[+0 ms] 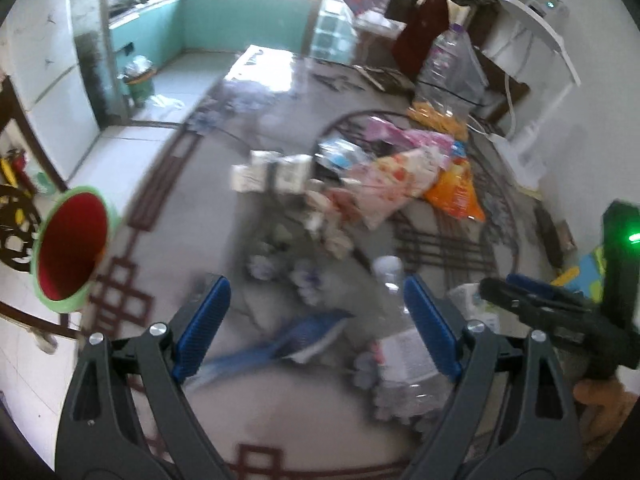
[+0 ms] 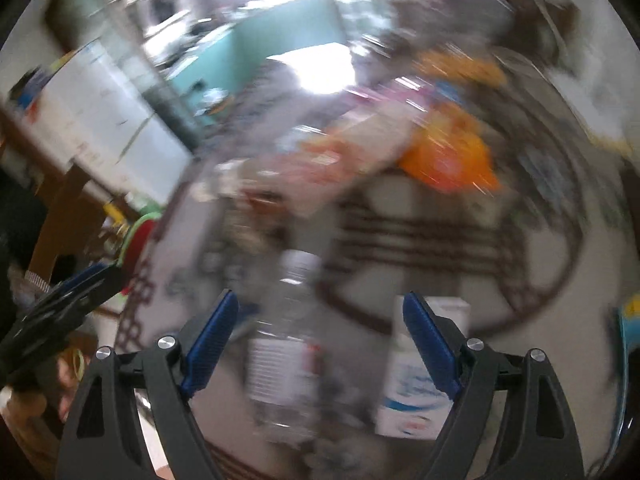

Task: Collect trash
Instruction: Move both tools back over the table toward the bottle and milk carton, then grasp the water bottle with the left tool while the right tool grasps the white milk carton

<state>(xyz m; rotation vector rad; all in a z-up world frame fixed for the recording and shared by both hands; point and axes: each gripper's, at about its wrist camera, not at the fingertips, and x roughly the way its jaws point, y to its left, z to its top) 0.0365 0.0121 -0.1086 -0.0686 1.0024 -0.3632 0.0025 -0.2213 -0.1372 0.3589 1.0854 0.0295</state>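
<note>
Left gripper point(image 1: 316, 320) and right gripper point(image 2: 320, 332): both sets of jaws stand spread wide and grip nothing. A clear plastic bottle point(image 2: 288, 344) lies on the patterned floor point(image 2: 420, 240) in line with the right jaws' gap, not touched by either pad; a white carton point(image 2: 420, 368) lies just beside the right-hand pad. In the left wrist view a blue wrapper point(image 1: 296, 336) lies on the floor between the pads. Farther out, a heap of trash point(image 1: 384, 184) with an orange bag point(image 1: 456, 192); a red bin with a green rim point(image 1: 72, 248) stands at the left. Risk: the right view is heavily smeared, so closing now could clip the carton or glance off the round bottle.
</note>
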